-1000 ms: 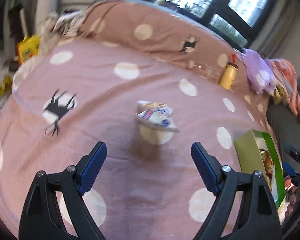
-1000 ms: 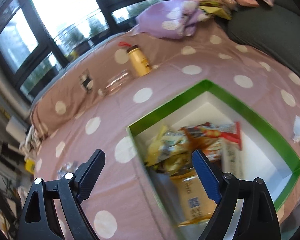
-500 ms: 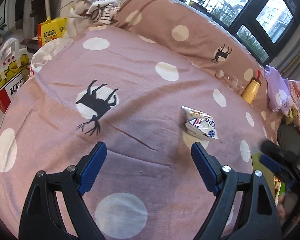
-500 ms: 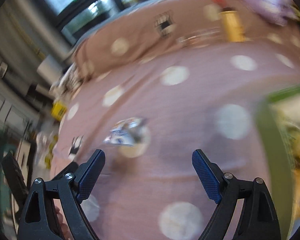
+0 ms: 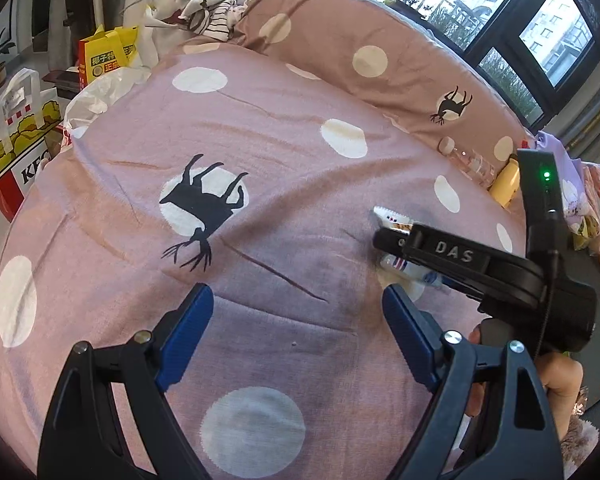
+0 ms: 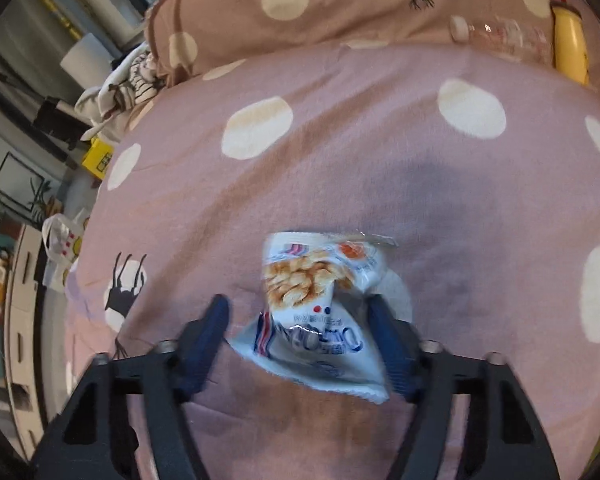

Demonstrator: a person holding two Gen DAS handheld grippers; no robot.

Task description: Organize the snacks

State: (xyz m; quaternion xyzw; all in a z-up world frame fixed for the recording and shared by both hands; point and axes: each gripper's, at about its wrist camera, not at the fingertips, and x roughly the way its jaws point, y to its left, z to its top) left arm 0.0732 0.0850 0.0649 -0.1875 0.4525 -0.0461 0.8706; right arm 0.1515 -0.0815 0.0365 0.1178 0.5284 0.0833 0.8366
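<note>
Closest in, the right gripper (image 6: 300, 332) straddles the crinkled white snack packet with the fried-snack picture and blue lettering (image 6: 314, 304). Its blue-padded jaws stand spread, one on each side of the packet. The right-hand pad looks to touch the wrapper's edge, while the left one has a gap, so nothing is clamped yet. The packet lies flat on the pink polka-dot bedspread (image 6: 340, 160).

Over on the other side, the left gripper (image 5: 296, 336) hangs empty with its jaws wide apart above bare bedspread. It has no part in this pick-up, from what I can see. From its camera the right tool's black body covers most of the packet.

Further back, a clear plastic bottle (image 6: 496, 34) and a yellow bottle with a red cap (image 6: 570, 46) lie by the matching dotted pillow (image 6: 340, 4).

So by my reading, this packet is the only loose snack on show. It has yet to be gripped, lifted and put away, and no container for it shows in these views.
</note>
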